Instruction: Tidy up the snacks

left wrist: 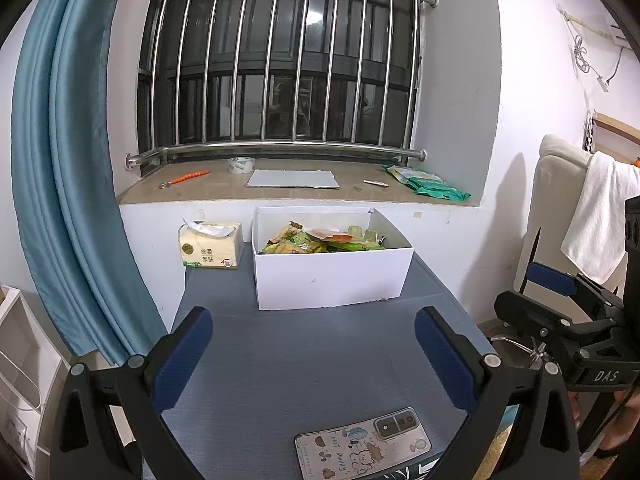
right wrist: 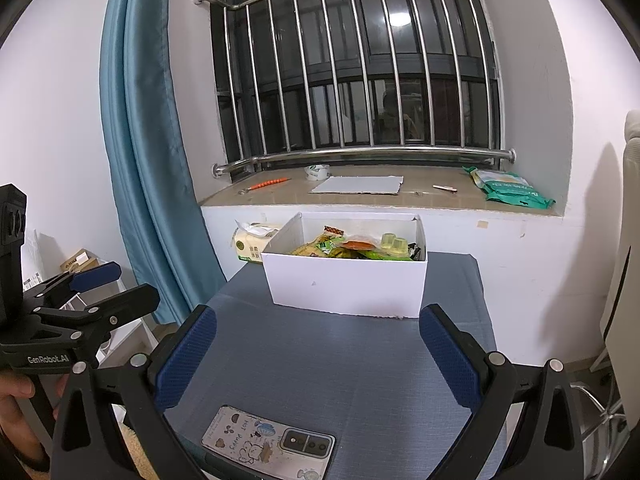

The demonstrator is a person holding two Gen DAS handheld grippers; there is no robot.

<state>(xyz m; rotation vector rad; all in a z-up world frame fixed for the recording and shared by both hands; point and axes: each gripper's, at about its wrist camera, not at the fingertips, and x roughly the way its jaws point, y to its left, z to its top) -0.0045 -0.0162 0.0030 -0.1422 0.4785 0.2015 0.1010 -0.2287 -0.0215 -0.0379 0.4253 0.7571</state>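
left claw point(left wrist: 314, 354): held spread, nothing gripped | right claw point(right wrist: 318, 354): held spread, nothing gripped | snacks point(left wrist: 320, 240) seen in white box point(left wrist: 332, 280) | phone point(right wrist: 268, 446) laid on counter point(left wrist: 320, 360)

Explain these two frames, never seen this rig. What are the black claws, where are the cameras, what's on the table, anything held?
No robot here: a person carries a handheld two-finger gripper in each hand, each with a fisheye camera looking forward along its fingers.

In the left wrist view, the left gripper fills the bottom edge, and the right gripper shows at the right side. The right wrist view is the same scene from the right gripper, with the left one at its left.

Both are open and hold nothing.

On the blue-grey table stand a white box full of snack packets, a tissue pack to its left, and a phone lying camera side up near the front edge. The windowsill behind holds a tape roll, a grey sheet and a green bag.
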